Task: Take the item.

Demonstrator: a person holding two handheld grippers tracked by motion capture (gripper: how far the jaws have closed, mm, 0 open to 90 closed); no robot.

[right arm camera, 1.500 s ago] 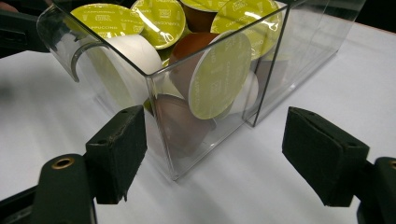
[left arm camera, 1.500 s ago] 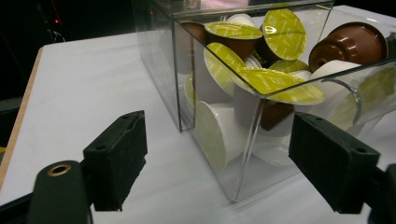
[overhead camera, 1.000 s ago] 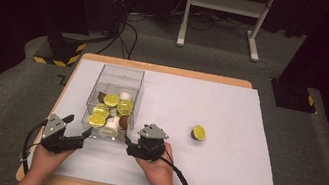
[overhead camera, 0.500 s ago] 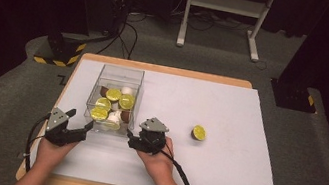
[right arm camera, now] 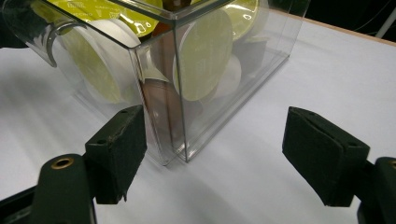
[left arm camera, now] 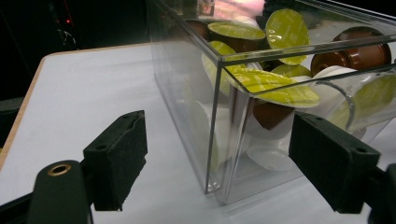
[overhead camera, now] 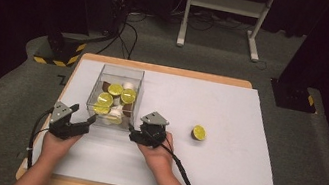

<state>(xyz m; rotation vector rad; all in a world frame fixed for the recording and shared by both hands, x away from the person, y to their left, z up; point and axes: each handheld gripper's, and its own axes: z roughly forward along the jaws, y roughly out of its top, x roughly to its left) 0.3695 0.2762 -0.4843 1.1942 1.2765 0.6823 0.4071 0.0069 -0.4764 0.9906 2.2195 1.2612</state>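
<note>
A wooden table (overhead camera: 166,70) under a white sheet (overhead camera: 220,173) stands on grey carpet (overhead camera: 322,164) in a dim room; the far side falls into darkness. Beyond the table stands a white metal frame (overhead camera: 228,4) on two feet. Left of that frame, black cables (overhead camera: 129,31) trail over the carpet. Off the table's far-left corner sits a yellow-and-black striped base (overhead camera: 60,50).

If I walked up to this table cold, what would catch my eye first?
Probably the clear plastic box of lime-green-lidded capsules left of centre on the white table sheet. The left tongs and right tongs stand open at its near corners, and one stray capsule lies to the right.
</note>
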